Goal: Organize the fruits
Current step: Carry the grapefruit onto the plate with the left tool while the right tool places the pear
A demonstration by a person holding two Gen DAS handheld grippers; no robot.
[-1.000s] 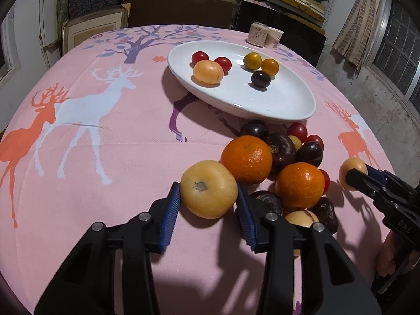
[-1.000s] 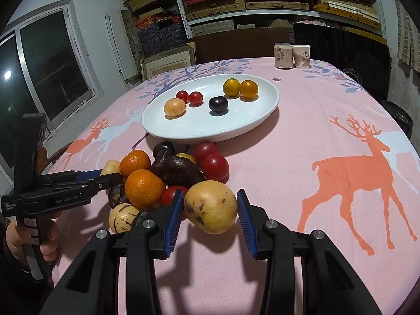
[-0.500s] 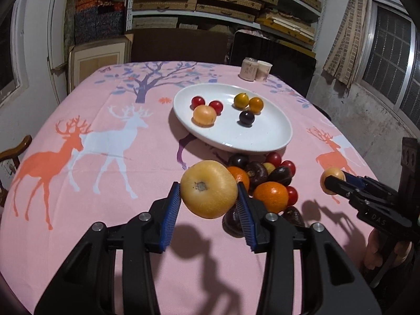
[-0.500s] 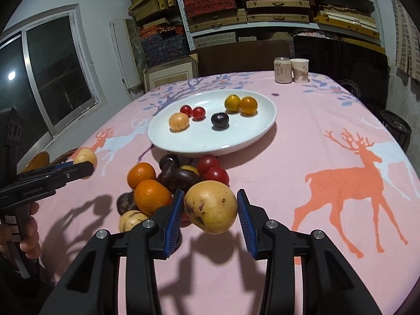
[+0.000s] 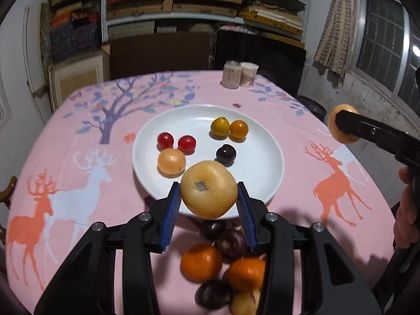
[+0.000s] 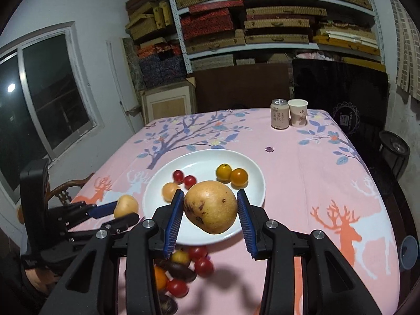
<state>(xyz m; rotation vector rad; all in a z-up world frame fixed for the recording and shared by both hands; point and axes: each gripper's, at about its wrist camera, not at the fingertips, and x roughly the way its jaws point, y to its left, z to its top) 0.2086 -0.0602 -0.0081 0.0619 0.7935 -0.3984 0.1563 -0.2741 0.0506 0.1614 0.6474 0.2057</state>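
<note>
My left gripper (image 5: 208, 191) is shut on a round yellow pear (image 5: 208, 189), held in the air over the near rim of the white plate (image 5: 262, 162). My right gripper (image 6: 210, 207) is shut on a brown-speckled yellow pear (image 6: 210, 206), also above the plate's (image 6: 252, 173) near edge. On the plate lie two red tomatoes (image 5: 176, 141), two yellow-orange fruits (image 5: 229, 128), a dark plum (image 5: 225, 152) and a pale orange fruit (image 5: 171, 161). Below the fingers sits a blurred pile of oranges (image 5: 201, 262), dark fruits and red tomatoes (image 6: 203, 266).
A drink can (image 6: 279, 116) and a paper cup (image 6: 297, 115) stand at the table's far side. A wooden chair (image 6: 68, 189) is at the left edge. Stacked shelves fill the back wall. A hand (image 5: 407, 210) holds the right gripper's handle.
Both grippers lifted their pears off the pile and carried them forward and up; they now hang over the plate's near rim, and the pile has dropped below the fingers.
</note>
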